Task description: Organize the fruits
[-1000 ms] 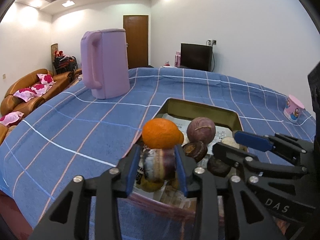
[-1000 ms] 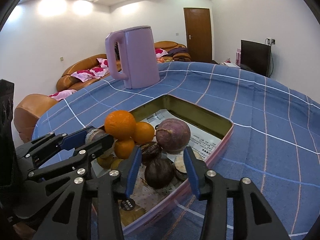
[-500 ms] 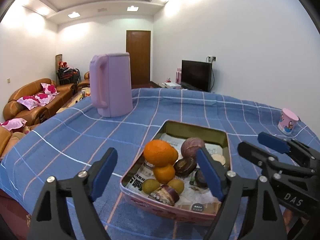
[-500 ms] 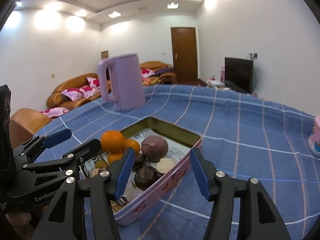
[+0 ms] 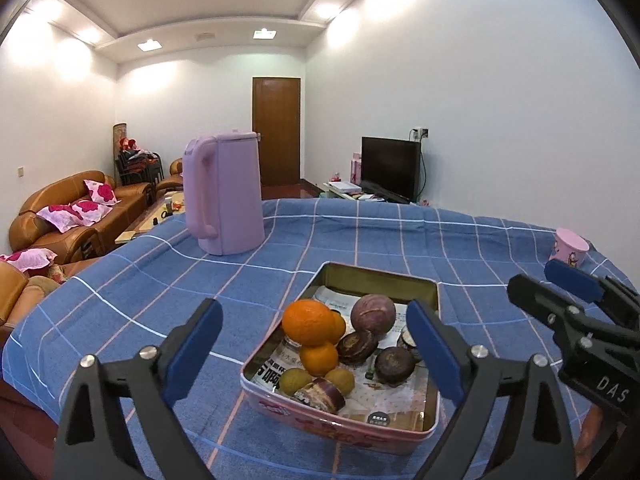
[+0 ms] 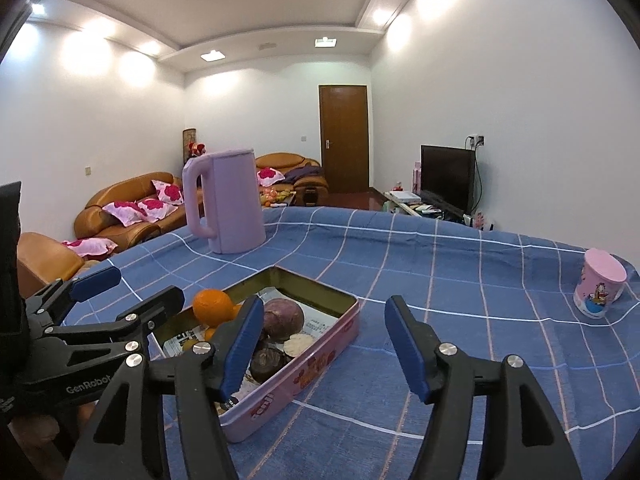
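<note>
A pink tin tray (image 5: 332,426) (image 6: 296,380) sits on the blue checked tablecloth. It holds oranges (image 5: 306,322) (image 6: 212,307), a round purple fruit (image 5: 373,314) (image 6: 284,318), dark brown fruits (image 5: 394,364), small yellow-green fruits (image 5: 294,380) and a striped purple piece (image 5: 318,392). My left gripper (image 5: 316,354) is open and empty, raised above and in front of the tray. My right gripper (image 6: 324,344) is open and empty, raised to the right of the tray. Each gripper shows at the edge of the other's view.
A tall lilac kettle (image 5: 224,196) (image 6: 228,204) stands at the far left of the table. A pink cartoon cup (image 6: 598,288) (image 5: 570,246) stands near the right edge. Sofas, a door and a television lie beyond the table.
My left gripper let go of the striped purple piece, opened wide and drew back and up. My right gripper also opened wider and pulled back from the tray.
</note>
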The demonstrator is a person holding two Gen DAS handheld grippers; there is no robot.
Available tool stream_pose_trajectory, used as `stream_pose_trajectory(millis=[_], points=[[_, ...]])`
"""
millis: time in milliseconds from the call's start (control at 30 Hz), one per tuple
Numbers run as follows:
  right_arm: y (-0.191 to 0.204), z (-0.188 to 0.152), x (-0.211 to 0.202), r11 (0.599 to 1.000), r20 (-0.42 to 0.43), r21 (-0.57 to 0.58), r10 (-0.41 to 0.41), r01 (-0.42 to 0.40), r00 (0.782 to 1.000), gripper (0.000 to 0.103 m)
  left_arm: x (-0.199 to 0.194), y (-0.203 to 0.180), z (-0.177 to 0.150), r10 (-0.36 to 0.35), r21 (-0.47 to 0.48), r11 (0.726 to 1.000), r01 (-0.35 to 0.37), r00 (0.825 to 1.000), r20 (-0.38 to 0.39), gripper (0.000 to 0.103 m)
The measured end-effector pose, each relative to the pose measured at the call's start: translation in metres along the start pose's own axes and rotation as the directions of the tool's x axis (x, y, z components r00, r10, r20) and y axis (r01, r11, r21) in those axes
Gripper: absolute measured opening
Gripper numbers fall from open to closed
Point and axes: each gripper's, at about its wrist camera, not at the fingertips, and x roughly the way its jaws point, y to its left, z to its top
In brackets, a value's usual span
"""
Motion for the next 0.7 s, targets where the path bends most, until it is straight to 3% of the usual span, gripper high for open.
stream_pose_trajectory(millis=[700], points=[[0.001, 0.003, -0.013, 1.000, 0.022, 0.008, -0.001, 0.001, 1.000, 0.067, -0.003, -0.005, 0.000, -0.001, 0.015, 1.000, 0.001, 1.000, 0.009, 0.100]])
